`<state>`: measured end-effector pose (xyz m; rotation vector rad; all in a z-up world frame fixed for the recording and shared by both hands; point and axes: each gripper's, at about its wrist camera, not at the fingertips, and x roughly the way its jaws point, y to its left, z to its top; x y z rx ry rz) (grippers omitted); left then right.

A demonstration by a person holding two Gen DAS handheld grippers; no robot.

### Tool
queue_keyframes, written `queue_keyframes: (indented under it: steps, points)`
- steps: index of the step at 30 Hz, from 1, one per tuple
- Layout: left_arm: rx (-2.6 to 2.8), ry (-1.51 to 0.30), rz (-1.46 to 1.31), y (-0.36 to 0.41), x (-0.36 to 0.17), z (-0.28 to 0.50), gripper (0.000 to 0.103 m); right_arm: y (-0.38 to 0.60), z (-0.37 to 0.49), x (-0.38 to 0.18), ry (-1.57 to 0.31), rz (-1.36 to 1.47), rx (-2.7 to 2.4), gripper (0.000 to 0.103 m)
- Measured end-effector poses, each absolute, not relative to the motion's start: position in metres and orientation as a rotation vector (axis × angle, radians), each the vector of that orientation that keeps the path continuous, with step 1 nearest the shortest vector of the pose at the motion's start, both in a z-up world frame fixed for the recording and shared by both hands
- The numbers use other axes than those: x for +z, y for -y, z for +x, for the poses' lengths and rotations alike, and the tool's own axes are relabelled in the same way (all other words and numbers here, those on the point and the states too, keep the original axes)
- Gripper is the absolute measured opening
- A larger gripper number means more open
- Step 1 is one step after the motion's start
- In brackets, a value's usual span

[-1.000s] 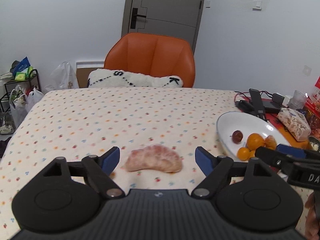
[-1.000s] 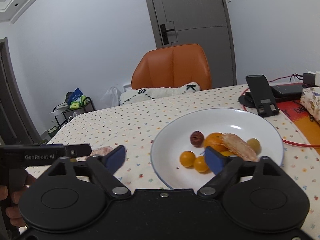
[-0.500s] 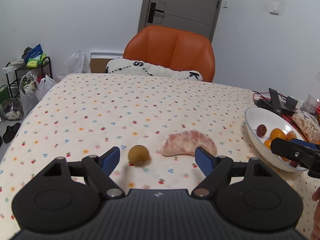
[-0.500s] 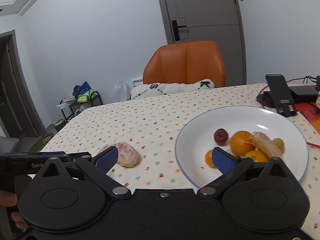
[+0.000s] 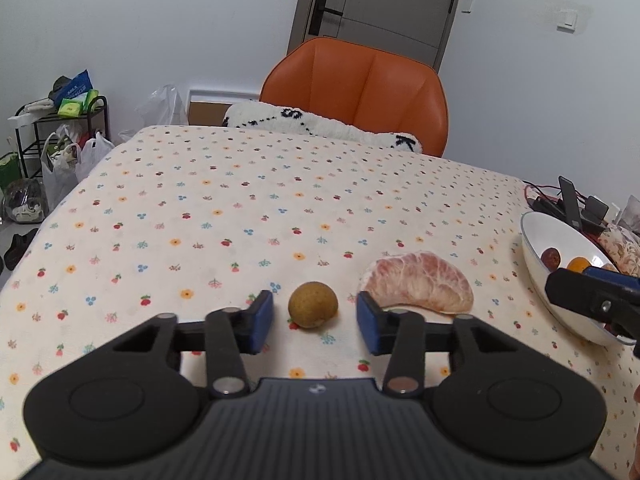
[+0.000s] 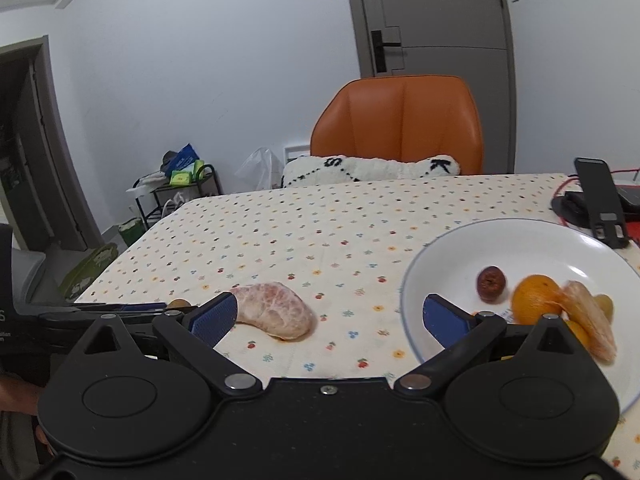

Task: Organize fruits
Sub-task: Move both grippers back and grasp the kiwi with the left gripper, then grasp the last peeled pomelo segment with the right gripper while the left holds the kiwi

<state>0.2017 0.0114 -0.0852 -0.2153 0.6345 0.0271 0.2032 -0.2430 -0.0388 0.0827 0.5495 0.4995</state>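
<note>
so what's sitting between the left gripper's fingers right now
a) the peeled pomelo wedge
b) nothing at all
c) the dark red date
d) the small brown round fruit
d: the small brown round fruit lies on the tablecloth between the open fingers of the left gripper, while the pomelo wedge sits just outside, to the right.

- My left wrist camera sits low over the floral-patterned tablecloth [image 5: 240,208], looking forward between the left gripper [image 5: 315,322] fingers toward the orange leather chair [image 5: 360,92] and grey door [image 5: 384,8].
- It is close to the small round brownish fruit [image 5: 313,304]; the peeled pink pomelo segment [image 5: 420,284] lies just right.
- My right wrist camera faces the same way from further right, close to the white round plate [image 6: 520,248].
- Both views share the pomelo segment [image 6: 276,310], plate [image 5: 560,240], chair [image 6: 400,120], and door [image 6: 440,40].
</note>
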Motion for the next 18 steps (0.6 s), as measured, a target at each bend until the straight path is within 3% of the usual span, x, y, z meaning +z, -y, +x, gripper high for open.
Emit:
queue_keyframes:
  steps: [1,2,18]
  points:
    - [0.027,-0.635,-0.219,-0.013,-0.085,0.203,0.027,0.24,0.204,-0.039,-0.552,0.078,0.504,0.1]
    - [0.021,-0.635,-0.231,-0.016,-0.085,0.204,0.025,0.237,0.205,-0.039,-0.553,0.072,0.51,0.1]
    - [0.054,-0.601,-0.281,-0.053,-0.073,0.198,0.025,0.187,0.232,-0.045,-0.602,-0.008,0.617,0.084]
